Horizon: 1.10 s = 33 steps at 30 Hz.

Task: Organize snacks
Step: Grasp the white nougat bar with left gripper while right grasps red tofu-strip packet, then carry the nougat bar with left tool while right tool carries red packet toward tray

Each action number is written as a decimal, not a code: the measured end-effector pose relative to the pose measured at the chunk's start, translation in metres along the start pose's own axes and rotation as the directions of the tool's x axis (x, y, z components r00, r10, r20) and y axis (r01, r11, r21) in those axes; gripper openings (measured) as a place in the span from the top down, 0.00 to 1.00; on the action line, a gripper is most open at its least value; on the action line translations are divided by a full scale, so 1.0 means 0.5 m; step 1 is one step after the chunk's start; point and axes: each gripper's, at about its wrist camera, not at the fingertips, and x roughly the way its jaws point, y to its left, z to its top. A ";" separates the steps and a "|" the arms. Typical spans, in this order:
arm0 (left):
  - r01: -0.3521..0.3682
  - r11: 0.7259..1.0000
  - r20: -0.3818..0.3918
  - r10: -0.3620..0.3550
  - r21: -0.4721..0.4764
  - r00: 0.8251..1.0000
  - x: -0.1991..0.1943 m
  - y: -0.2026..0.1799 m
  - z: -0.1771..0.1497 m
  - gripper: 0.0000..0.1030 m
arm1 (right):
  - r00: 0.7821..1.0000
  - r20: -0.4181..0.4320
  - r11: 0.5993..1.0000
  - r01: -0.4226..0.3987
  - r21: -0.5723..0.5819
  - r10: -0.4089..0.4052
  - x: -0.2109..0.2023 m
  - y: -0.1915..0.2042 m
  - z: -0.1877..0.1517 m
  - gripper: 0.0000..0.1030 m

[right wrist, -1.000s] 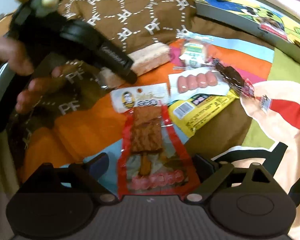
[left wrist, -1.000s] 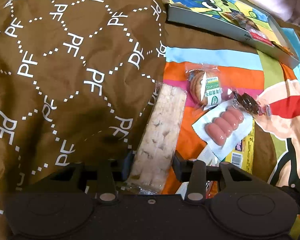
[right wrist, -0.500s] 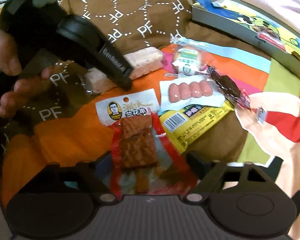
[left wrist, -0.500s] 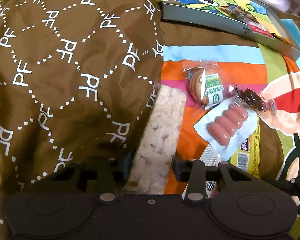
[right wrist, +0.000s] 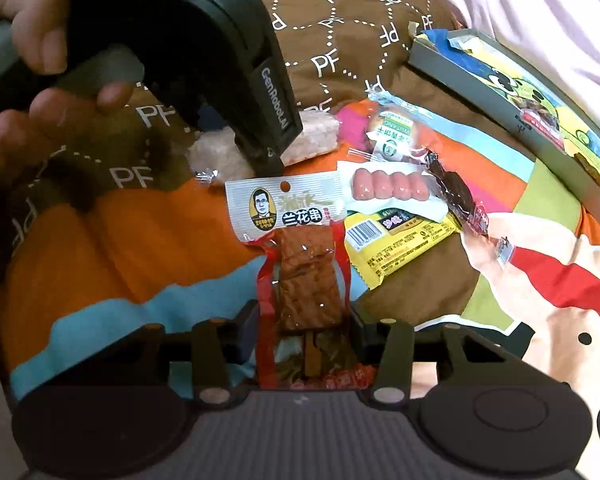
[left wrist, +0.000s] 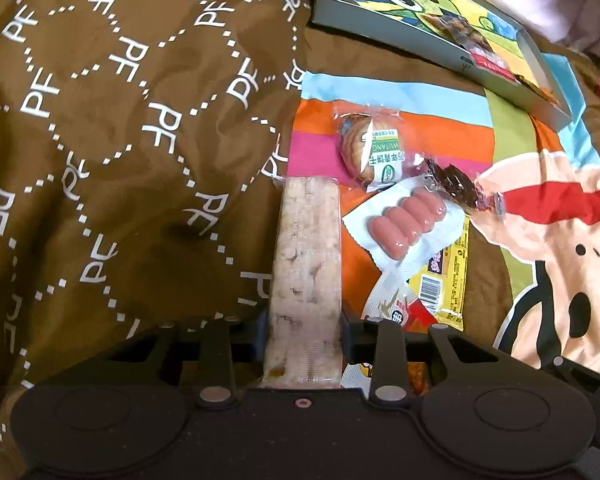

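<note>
My left gripper [left wrist: 302,322] is shut on the near end of a pale rice-crisp bar [left wrist: 306,264] in clear wrap; the bar also shows in the right wrist view [right wrist: 312,136] under the left gripper's black body [right wrist: 236,68]. My right gripper [right wrist: 304,318] is shut on a red tofu-skewer packet [right wrist: 304,276] with a white header. Beside them lie a sausage pack [left wrist: 404,224], a round biscuit [left wrist: 374,152], a yellow packet [left wrist: 446,276] and a dark wrapped candy [left wrist: 456,188].
A shallow cartoon-printed box [left wrist: 440,36] holding a few snacks sits at the far right on the bedding. Brown "PF" patterned cloth [left wrist: 120,128] covers the left; a colourful cartoon blanket [right wrist: 540,280] lies under the snacks.
Both grippers closed in: the left now clamps the rice-crisp bar, which has straightened between the fingers; the right moved forward and closed on the tofu-skewer packet.
</note>
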 end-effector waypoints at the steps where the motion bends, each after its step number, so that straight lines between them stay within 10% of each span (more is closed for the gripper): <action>1: 0.004 1.000 0.000 -0.004 -0.009 1.000 -0.001 0.002 0.000 0.65 | 1.000 0.003 1.000 0.001 0.005 -0.001 -0.001 -0.002 0.000 0.52; 16: 0.120 0.990 0.087 -0.115 -0.067 0.990 -0.035 0.007 0.014 0.65 | 0.940 0.160 0.923 0.329 -0.198 -0.300 -0.022 0.025 0.001 0.52; 33: 0.064 0.998 -0.019 -0.065 -0.022 0.998 0.039 -0.010 0.024 0.64 | 0.901 0.238 0.880 0.414 -0.232 -0.362 -0.056 -0.072 0.049 0.52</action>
